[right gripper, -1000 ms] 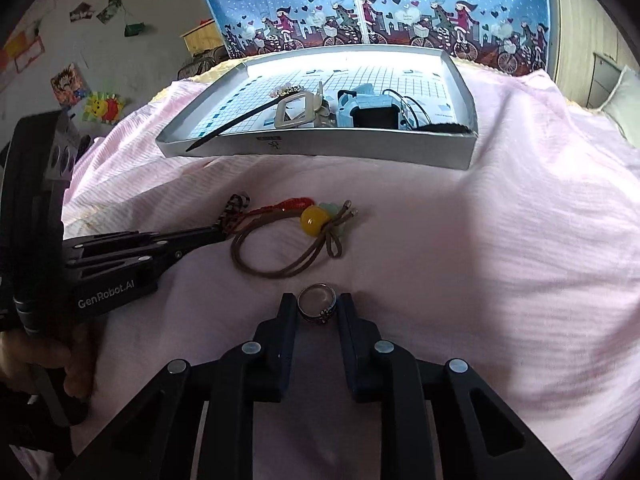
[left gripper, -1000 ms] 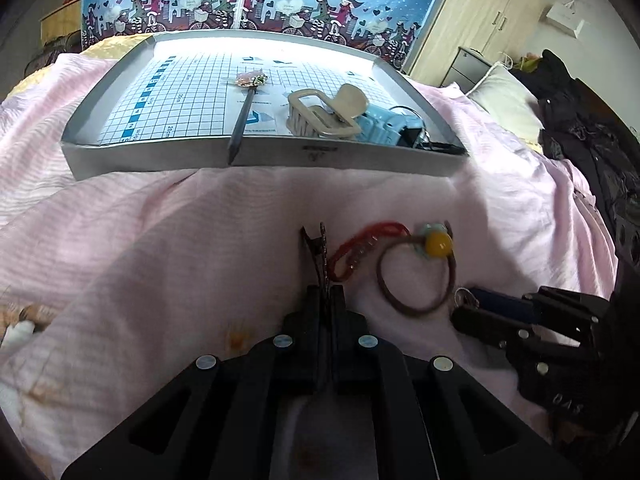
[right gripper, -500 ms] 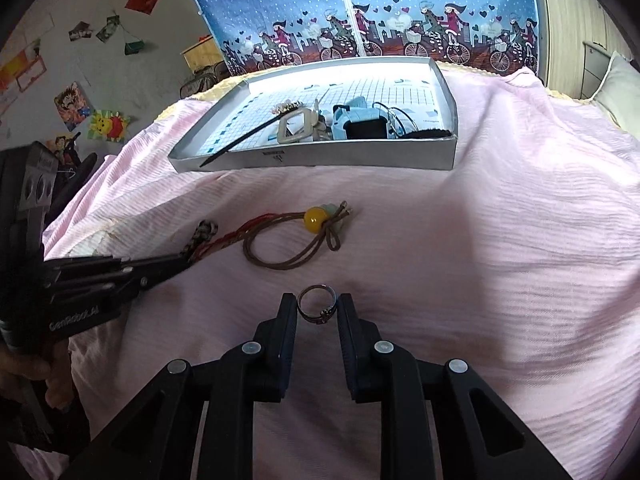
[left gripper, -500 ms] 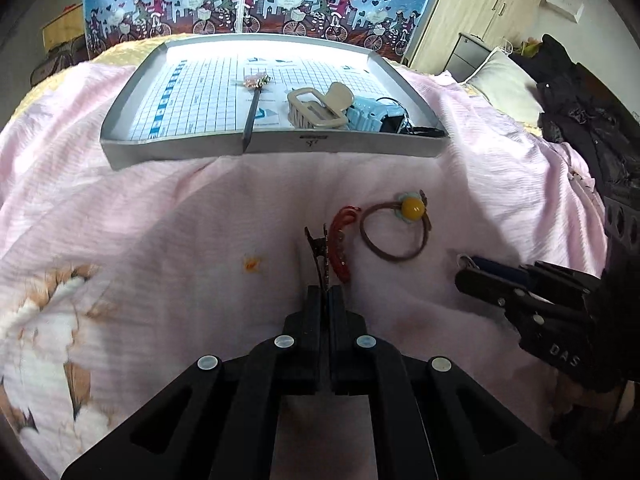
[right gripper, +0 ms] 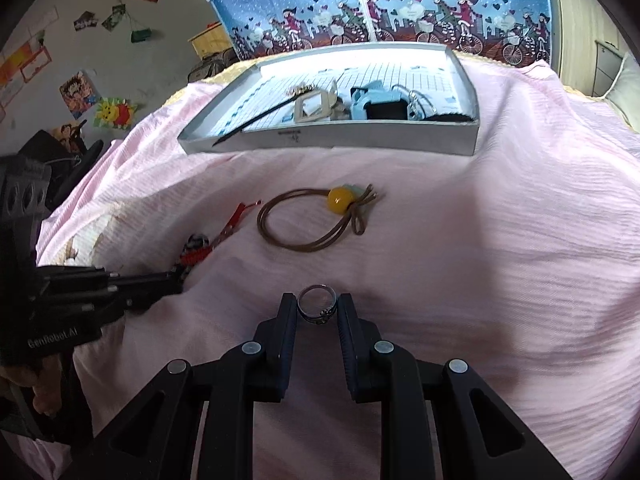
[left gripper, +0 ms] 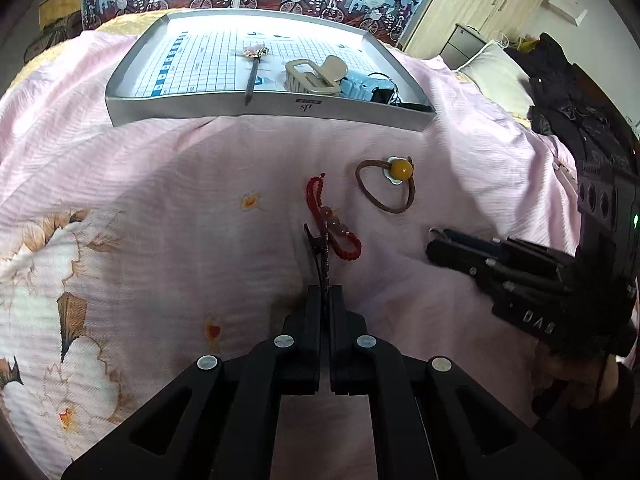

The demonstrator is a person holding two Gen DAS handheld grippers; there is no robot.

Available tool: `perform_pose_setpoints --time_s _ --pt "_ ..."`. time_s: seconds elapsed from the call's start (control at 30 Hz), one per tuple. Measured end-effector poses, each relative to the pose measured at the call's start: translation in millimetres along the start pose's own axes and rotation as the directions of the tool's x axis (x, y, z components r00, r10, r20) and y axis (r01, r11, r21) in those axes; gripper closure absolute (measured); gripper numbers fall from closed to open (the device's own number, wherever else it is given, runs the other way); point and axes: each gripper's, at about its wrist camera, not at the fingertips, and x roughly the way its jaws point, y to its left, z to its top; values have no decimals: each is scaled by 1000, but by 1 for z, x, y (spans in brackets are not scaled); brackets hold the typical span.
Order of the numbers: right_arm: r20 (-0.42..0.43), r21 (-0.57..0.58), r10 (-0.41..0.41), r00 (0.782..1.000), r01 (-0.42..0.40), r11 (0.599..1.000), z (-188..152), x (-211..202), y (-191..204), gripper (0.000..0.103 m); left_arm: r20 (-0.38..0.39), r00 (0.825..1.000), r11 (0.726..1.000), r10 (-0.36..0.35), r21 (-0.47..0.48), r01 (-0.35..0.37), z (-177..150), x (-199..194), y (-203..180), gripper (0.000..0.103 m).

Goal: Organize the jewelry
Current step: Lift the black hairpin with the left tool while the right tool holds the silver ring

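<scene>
The ring (right gripper: 317,309) sits pinched between the two fingers of the right tool (right gripper: 317,308), held just above the pink bedspread (right gripper: 500,240), so that one is already in hand and only needs carrying to the grey tray (right gripper: 328,145) at the far end of the bed. The left tool (left gripper: 325,292) is closed tight on the dark end of the red bead bracelet (left gripper: 334,224), whose cord trails forward over the bedspread. From where I stand, the step looks like a double carry: both pieces lifted and brought over the tray's near wall. The bracelet is limp, so I would raise the left tool high enough that the dangling loop clears that wall rather than snagging on it. The ring is small and smooth and gripped only across its band; a steady, level move suits it, with no squeeze change until it is low over the grid-lined floor of the tray. The tray's right side is crowded with a beige hair claw (left gripper: 314,76), a blue clip (right gripper: 370,102) and dark cords, and a long hair stick (left gripper: 253,76) lies across the middle, so the open left part seems the safer place to set things down. The brown hair tie with the yellow bead (left gripper: 401,169) lies on the bed between the two tools and the tray, not yet picked up.
</scene>
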Motion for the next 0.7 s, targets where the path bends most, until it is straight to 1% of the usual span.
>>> perform_pose_setpoints --time_s 0.13,0.27,0.43,0.53,0.7 --pt "-15 13 5 1000 -5 1000 -1 3 -2 83 0 1000 1000 -3 -10 3 7 2 5 101" --pt "-24 19 2 1000 -2 1000 -1 6 -2 83 -32 999 998 -27 -55 26 21 8 15 101" --pt "-33 26 2 999 -1 1000 0 8 -3 83 -58 997 995 -41 -93 36 38 14 27 101" --pt "-38 47 14 999 -12 999 1 10 -5 82 -51 997 991 -57 -127 50 43 16 35 101" --pt "-41 58 21 999 -18 998 0 9 -7 82 -37 993 978 -108 -184 100 48 16 48 101"
